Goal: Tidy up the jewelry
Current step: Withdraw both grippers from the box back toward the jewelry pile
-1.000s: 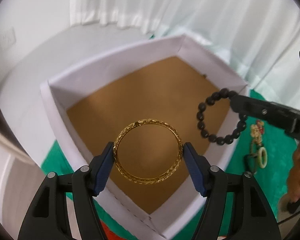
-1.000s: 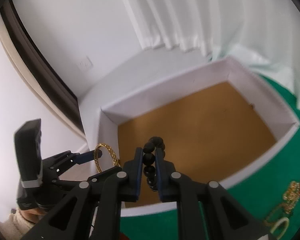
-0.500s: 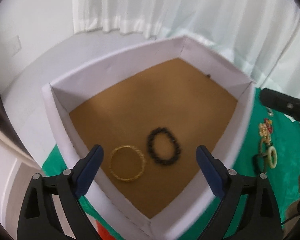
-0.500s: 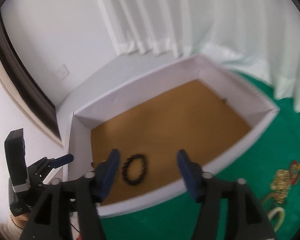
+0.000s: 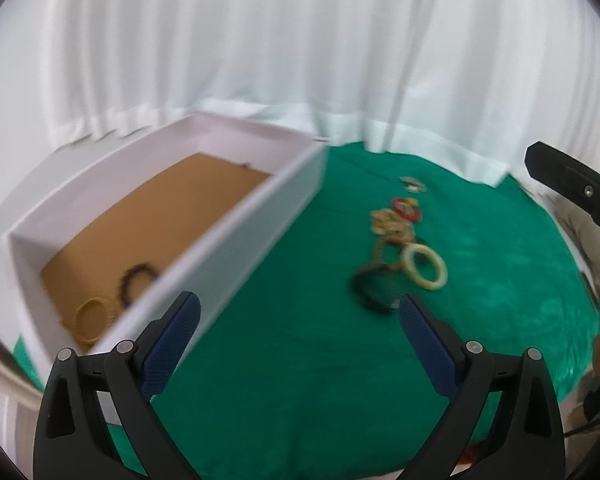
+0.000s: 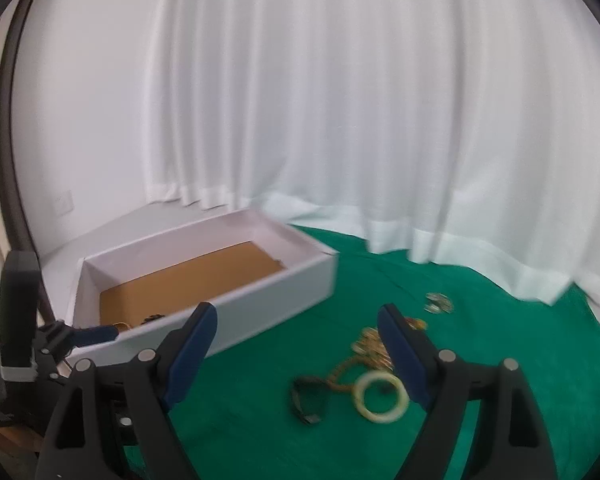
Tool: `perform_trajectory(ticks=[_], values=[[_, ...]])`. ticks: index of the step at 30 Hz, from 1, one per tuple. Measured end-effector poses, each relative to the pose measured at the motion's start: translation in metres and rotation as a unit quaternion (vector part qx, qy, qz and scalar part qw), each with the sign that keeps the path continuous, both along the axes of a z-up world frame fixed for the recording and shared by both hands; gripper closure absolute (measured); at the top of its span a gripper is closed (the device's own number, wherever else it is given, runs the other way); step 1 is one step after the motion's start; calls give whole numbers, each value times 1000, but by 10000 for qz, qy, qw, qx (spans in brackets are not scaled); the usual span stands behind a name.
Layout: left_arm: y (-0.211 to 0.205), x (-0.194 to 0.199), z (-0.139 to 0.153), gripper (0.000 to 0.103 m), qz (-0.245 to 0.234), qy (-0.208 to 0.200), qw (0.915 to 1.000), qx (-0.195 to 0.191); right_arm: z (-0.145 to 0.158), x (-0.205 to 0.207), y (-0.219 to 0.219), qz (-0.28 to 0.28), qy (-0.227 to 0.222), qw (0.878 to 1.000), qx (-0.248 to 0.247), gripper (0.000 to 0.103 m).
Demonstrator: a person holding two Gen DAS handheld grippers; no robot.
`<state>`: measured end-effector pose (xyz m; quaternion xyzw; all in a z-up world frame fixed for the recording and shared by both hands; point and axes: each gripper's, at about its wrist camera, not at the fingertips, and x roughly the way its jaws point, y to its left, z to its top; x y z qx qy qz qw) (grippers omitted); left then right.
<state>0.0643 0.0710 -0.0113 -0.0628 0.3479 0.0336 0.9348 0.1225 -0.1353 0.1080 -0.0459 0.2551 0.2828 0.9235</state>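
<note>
left gripper (image 5: 298,332) spread wide, empty | right gripper (image 6: 298,342) spread wide, empty | cream ring (image 6: 381,398) at right gripper's 5 o'clock, nearer it | box (image 6: 260,292) at 10 o'clock

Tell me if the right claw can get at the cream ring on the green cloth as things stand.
Probably yes. The right claw is open and empty, and the cream ring lies flat on the cloth just ahead, nothing over it. A gold chain touches its edge and might drag along.
</note>
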Motion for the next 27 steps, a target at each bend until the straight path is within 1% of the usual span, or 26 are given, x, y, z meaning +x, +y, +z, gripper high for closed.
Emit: perform_trajectory(ticks=[2,3,5,6,8,10,14,19,21,25,27], values=[[-28,0,-1,3,-178,-25,9996,215,-8,-8,-26,-372,97,9991,-156,19],[-37,0,-2,2,-243,-17,9994,264,-13,-10,-33,-481,136,9984,-266,19],[-57,2,-6,1,-415,94,9984,359,-29,-15,-48,-716,303,9953,-581,19],[-64,1,-7,1,-490,162,9978,405,-38,-17,-56,-769,441,9939,-654,19],[-80,1,-13,1,-707,289,9958,512,-52,-21,-70,-850,682,9921,-617,19],[-90,-1,-18,0,-765,348,9946,606,-65,-26,-82,-966,900,9892,-640,19],[-99,-5,-24,0,-966,504,9927,508,-85,-31,-97,-1146,1141,9843,-712,19],[-106,-6,-28,0,-958,545,9913,726,-96,-34,-110,-1151,1352,9816,-698,19],[-108,-6,-30,0,-1002,594,9908,691,-98,-33,-110,-1151,1398,9808,-728,19],[-117,-8,-34,0,-1249,786,9872,612,-98,-35,-112,-1150,1389,9811,-705,19],[-118,-9,-35,0,-1266,815,9872,531,-98,-35,-110,-1130,1378,9812,-746,18]])
